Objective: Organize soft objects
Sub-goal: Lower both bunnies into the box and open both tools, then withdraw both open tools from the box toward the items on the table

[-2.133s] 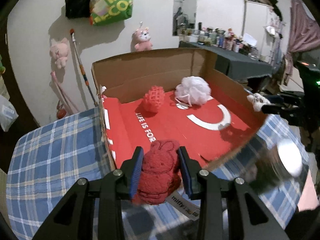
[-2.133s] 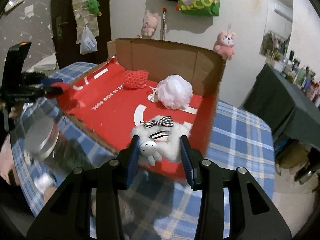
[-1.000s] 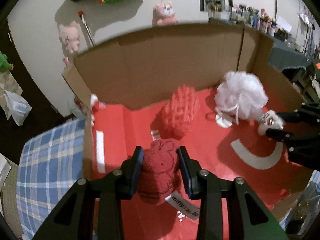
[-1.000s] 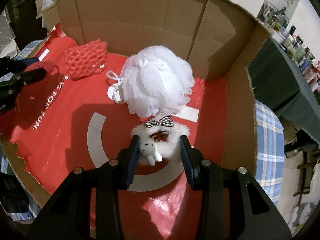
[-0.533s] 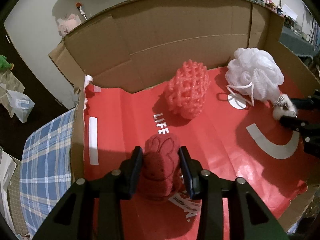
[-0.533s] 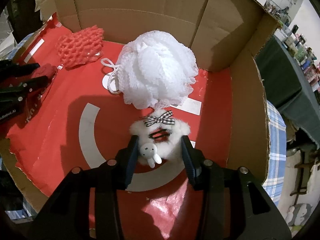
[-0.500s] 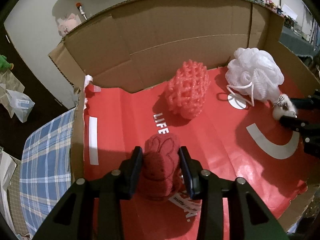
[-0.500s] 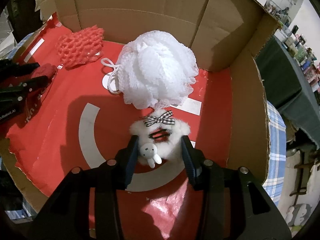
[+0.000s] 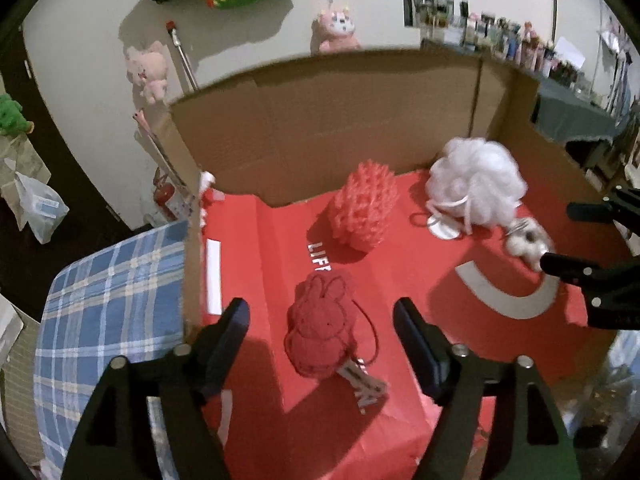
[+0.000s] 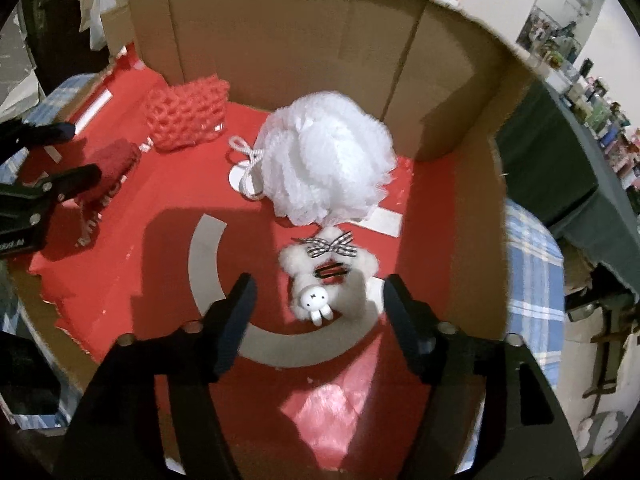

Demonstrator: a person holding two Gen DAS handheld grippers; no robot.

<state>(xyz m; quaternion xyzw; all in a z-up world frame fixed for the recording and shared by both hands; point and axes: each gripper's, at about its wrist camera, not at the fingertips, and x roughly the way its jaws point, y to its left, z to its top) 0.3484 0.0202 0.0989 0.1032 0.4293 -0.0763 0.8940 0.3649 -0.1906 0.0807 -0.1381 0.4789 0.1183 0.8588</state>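
Observation:
A red knitted rabbit toy (image 9: 320, 330) with a white tag lies on the red floor of the cardboard box (image 9: 320, 120). It sits between the opening jaws of my left gripper (image 9: 322, 316), and neither pad touches it. A white fluffy scrunchie (image 10: 330, 276) with a checked bow and a small rabbit charm lies on the box floor in the right wrist view. My right gripper (image 10: 318, 290) straddles it, jaws opening, pads clear of the fur. The white bath pouf (image 10: 324, 164) and the red net sponge (image 9: 364, 210) rest by the back wall.
The box's tall cardboard back wall (image 10: 280, 32) and right side wall (image 10: 452, 240) close in the red floor. A blue checked tablecloth (image 9: 108, 292) covers the table around the box. Plush toys (image 9: 148, 68) hang on the wall behind.
Both grippers let go: the left released the red rabbit toy and the right released the white scrunchie, both now lying on the box floor. Both grippers drew back a little.

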